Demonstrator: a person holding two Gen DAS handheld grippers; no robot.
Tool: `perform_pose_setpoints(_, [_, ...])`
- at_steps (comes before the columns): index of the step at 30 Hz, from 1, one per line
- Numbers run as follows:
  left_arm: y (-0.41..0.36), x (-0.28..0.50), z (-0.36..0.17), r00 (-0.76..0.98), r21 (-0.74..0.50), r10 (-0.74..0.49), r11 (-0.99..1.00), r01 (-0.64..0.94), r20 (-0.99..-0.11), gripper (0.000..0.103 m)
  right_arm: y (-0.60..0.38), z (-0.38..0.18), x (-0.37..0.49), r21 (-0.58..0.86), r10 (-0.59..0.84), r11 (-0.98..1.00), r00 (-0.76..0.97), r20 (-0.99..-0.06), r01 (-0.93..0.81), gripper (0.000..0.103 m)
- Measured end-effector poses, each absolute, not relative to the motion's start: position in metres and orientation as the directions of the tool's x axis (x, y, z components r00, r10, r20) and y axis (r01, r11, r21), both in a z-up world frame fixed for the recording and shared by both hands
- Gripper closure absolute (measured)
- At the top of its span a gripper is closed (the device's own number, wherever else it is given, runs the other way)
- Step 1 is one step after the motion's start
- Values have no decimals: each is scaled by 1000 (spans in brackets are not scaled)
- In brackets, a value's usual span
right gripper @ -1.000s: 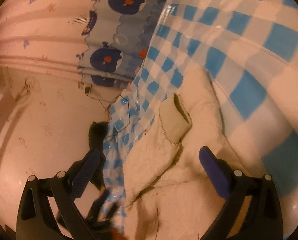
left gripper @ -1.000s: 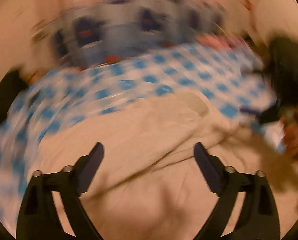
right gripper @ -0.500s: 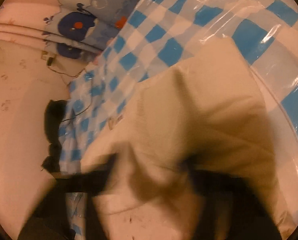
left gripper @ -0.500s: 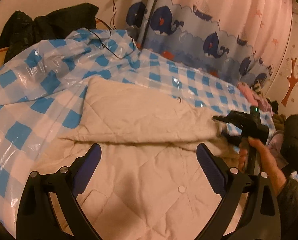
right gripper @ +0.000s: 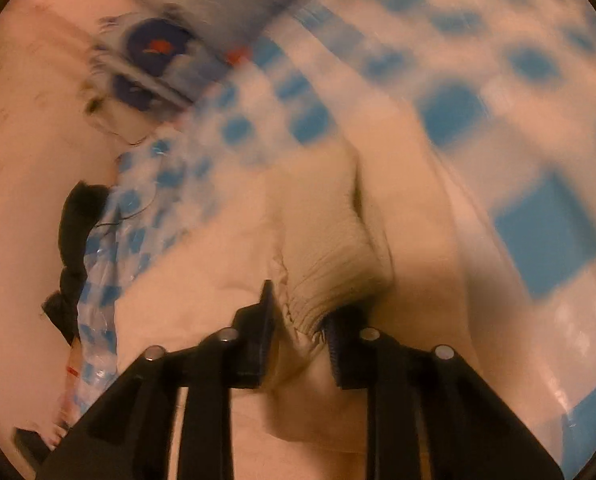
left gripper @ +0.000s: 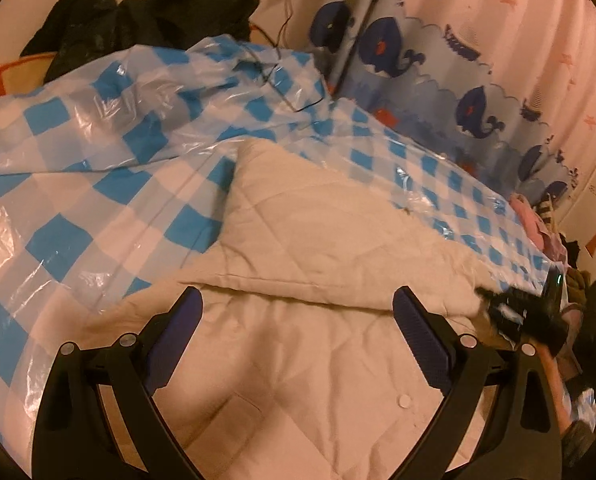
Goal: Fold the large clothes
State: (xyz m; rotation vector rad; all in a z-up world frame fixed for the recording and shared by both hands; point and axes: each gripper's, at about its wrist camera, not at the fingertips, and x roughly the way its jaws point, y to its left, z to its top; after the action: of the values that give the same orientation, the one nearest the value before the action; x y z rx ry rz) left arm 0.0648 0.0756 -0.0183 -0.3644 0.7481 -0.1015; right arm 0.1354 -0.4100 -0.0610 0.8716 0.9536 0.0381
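Item: cream quilted jacket (left gripper: 298,352), lying on a bed's blue-checked plastic sheet (left gripper: 98,184), one sleeve folded across the body. Right gripper (right gripper: 298,344): jaws clamped on the ribbed cuff (right gripper: 329,264). Left gripper (left gripper: 298,336): jaws apart, above the body. Handling advice: draw the sleeve flat and taut, and pin the body to prevent bunching.

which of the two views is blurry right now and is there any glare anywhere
Right wrist view: motion-blurred, the checked plastic sheet smeared, only the right gripper shut on the ribbed cuff fairly sharp. Left wrist view: sharp, with glare patches on that sheet; warm orange cast and fisheye bending in both.
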Motion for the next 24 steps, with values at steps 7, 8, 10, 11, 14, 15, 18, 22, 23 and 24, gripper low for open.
perform_pose_setpoints(7, [83,105,2,766,-345,-203,938,-26,-610,11,-449,9,77,601,117,686,753,-647,410,44])
perform_pose_setpoints(8, [81,117,1,760,-337,-205,941,-20,-617,11,-449,22,79,573,85,720,770,-632,391,44])
perform_pose_setpoints(10, [74,136,-6,743,-316,-200,949,-17,-639,11,-438,36,98,548,129,777,773,-621,311,44])
perform_pose_setpoints(11, [71,144,-12,735,-313,-200,950,-18,-648,11,-426,39,111,529,167,808,760,-628,260,44])
perform_pose_setpoints(14, [67,163,-37,692,-317,-211,948,-28,-690,11,-382,26,153,443,255,889,672,-695,120,44])
perform_pose_setpoints(15, [66,167,-47,673,-306,-202,951,-37,-711,11,-375,9,166,409,256,905,613,-747,121,44])
perform_pose_setpoints(18, [70,178,-84,588,-260,-162,962,-86,-793,11,-382,-46,181,393,253,894,480,-840,217,53])
perform_pose_setpoints(22, [88,179,-104,526,-301,-182,942,-150,-831,9,-412,-63,174,498,321,813,480,-816,301,68])
perform_pose_setpoints(23, [90,176,-100,518,-300,-180,941,-158,-836,9,-415,-56,172,502,330,809,472,-818,304,66])
perform_pose_setpoints(24, [93,172,-93,517,-308,-188,938,-156,-835,9,-420,-41,164,522,354,801,471,-808,293,57])
